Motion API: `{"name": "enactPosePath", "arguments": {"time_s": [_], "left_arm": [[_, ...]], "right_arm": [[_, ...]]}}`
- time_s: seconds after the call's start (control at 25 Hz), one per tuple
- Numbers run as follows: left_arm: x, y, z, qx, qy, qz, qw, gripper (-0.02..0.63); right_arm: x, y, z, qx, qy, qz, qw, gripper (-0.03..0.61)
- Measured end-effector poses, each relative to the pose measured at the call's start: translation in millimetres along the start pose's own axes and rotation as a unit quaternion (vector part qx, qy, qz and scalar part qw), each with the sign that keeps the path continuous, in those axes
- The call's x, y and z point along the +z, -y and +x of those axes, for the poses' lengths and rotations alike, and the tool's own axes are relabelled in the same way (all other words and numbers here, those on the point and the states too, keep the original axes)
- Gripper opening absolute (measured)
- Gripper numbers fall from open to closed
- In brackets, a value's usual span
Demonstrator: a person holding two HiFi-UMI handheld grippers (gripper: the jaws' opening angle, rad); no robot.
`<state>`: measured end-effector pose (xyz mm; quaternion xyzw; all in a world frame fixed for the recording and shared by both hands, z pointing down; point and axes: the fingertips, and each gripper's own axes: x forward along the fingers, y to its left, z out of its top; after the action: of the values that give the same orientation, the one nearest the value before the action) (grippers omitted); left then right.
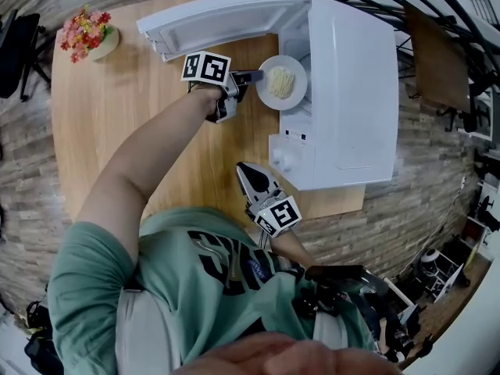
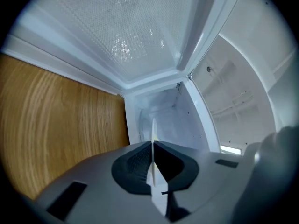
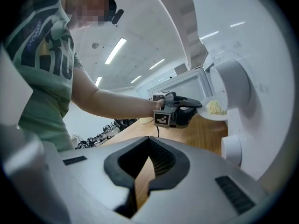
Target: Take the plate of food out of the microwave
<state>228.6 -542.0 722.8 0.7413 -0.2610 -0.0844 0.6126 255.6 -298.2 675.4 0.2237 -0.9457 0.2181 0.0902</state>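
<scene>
- Plate point(image 1: 281, 82) with a pale heap of noodles point(image 1: 282, 80) on it is at the mouth of the white microwave point(image 1: 351, 76), part inside the cavity and part out over the wooden table point(image 1: 117, 108).
- Left gripper point(image 1: 251, 76) reaches in from the table side; its jaws are clamped on the plate's near rim, and the left gripper view shows that rim edge-on, pressed between the two dark pads.
- The right gripper view shows the plate held clear of the tabletop, roughly level.
- The microwave door point(image 1: 226, 18) stands swung wide open, beside the left gripper's marker cube.
- Right gripper point(image 1: 244, 168) hangs apart from the plate, near the microwave's front corner by the round knobs point(image 3: 233, 83); its jaws are together with nothing between them.
- A small pot of pink and red flowers point(image 1: 87, 33) stands at the table's far corner, well apart from everything else.
</scene>
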Motion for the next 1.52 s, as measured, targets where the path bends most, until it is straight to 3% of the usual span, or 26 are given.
{"name": "enactPosePath", "arguments": {"time_s": [0.68, 0.96, 1.04, 1.12, 1.24, 1.52], "left_arm": [[-1.7, 24.3, -126.3, 0.010, 0.076, -0.008, 0.9970, 0.017], [-3.4, 28.5, -211.7, 0.020, 0.118, -0.007, 0.9928, 0.017], [-7.4, 29.6, -236.3, 0.007, 0.124, 0.000, 0.9922, 0.017], [-10.4, 32.5, -257.8, -0.005, 0.141, 0.002, 0.9900, 0.017], [-23.7, 23.4, -294.4, 0.038, 0.177, -0.015, 0.9834, 0.017], [-44.1, 15.6, -371.9, 0.046, 0.242, -0.041, 0.9682, 0.017]], "right_arm": [[43.6, -12.4, 5.5, -0.008, 0.023, -0.038, 0.999, 0.006], [66.6, -27.2, 30.5, -0.004, 0.029, -0.050, 0.998, 0.006], [71.2, -33.4, 41.1, -0.004, 0.030, -0.055, 0.998, 0.005], [78.7, -35.9, 50.3, 0.002, 0.031, -0.064, 0.997, 0.006], [89.1, -40.4, 56.7, 0.017, 0.031, -0.073, 0.997, 0.006], [98.9, -69.4, 85.1, 0.048, 0.016, -0.091, 0.995, 0.006]]}}
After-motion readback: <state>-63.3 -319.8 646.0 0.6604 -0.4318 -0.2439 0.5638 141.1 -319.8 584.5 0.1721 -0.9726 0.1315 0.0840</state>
